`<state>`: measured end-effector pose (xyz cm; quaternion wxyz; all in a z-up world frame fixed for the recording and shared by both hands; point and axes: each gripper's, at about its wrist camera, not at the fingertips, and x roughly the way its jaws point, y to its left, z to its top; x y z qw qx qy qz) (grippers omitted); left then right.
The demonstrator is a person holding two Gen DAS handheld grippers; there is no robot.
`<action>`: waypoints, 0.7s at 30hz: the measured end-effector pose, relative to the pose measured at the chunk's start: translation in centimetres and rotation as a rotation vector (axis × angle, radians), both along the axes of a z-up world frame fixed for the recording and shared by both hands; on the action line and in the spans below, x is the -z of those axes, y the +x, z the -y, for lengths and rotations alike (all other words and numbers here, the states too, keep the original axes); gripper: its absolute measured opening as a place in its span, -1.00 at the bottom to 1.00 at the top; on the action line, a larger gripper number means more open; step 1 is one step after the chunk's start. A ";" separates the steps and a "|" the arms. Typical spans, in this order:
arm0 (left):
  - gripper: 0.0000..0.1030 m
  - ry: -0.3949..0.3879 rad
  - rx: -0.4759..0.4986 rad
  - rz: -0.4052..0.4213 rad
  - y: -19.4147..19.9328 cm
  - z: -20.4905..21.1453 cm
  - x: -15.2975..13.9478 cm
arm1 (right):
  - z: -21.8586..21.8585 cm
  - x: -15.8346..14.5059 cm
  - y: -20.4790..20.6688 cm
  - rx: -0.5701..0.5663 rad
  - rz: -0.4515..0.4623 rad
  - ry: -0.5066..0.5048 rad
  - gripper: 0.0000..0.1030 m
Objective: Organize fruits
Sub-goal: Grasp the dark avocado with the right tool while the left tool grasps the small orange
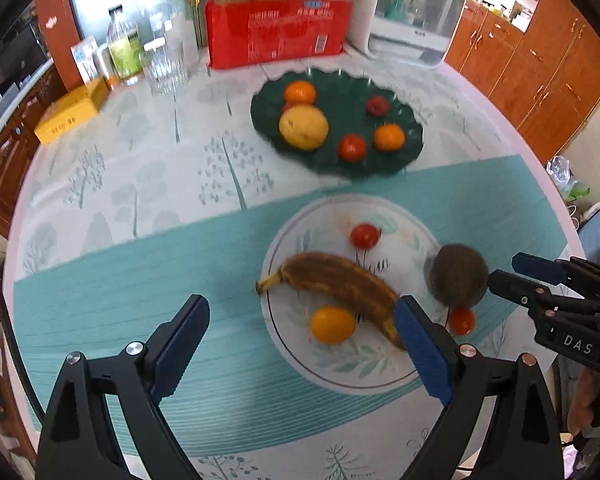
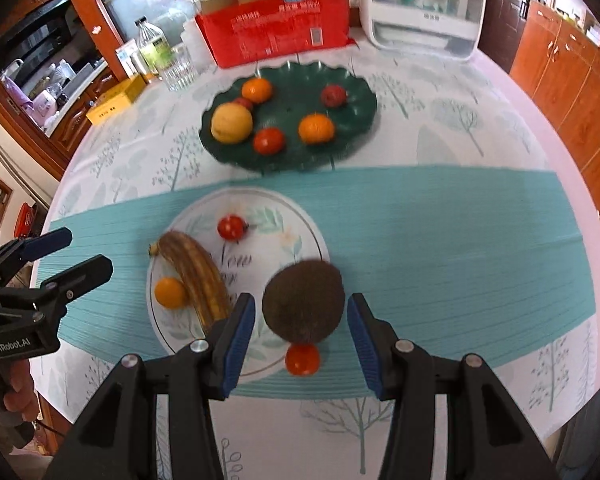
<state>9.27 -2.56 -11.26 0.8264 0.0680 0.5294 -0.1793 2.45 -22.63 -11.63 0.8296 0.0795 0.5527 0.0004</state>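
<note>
Through the left wrist camera, I am holding my left gripper (image 1: 300, 344) spread wide with nothing between its pads, hanging over the near side of the white plate (image 1: 288, 368). The brown-spotted banana (image 1: 332, 286) is lying across that plate, its stem poking past the left rim, with a small orange (image 1: 332, 325) tucked on its near side and a cherry tomato (image 1: 365, 235) on its far side. A banana this ripe will be soft and easy to bruise, so I am judging the firmer middle of its length the best place to pinch, and gently. Beyond the plate sits the green dish (image 1: 404, 160), already holding several fruits.

Through the right wrist camera, my right gripper (image 2: 302, 334) is partly open, its blue pads standing either side of the brown kiwi (image 2: 303, 303) with gaps showing, so I am not pinching it. The kiwi is resting on the plate's right rim, with a second tomato (image 2: 302, 360) just on its near side. It looks light, fuzzy and yielding; I am favouring a grip across its widest part.
</note>
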 end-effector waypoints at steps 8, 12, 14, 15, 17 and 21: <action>0.60 -0.002 -0.010 -0.098 0.5 0.0 4.1 | 0.4 1.8 0.4 0.025 -0.024 0.020 -0.06; 0.51 0.012 -0.003 -0.122 0.6 0.4 5.4 | 0.5 2.6 0.9 0.022 -0.034 0.024 -0.06; 0.46 0.012 -0.002 -0.137 0.7 0.6 6.0 | 0.5 3.0 1.2 0.017 -0.037 0.041 -0.03; 0.42 0.011 -0.003 -0.145 0.7 0.7 6.3 | 0.5 3.2 1.3 0.014 -0.040 0.045 -0.03; 0.36 0.008 -0.006 -0.160 0.7 0.9 6.8 | 0.3 3.5 1.6 0.005 -0.043 0.047 0.02; 0.27 0.003 -0.011 -0.177 0.8 1.2 7.5 | 0.0 4.0 2.2 -0.012 -0.048 0.058 0.11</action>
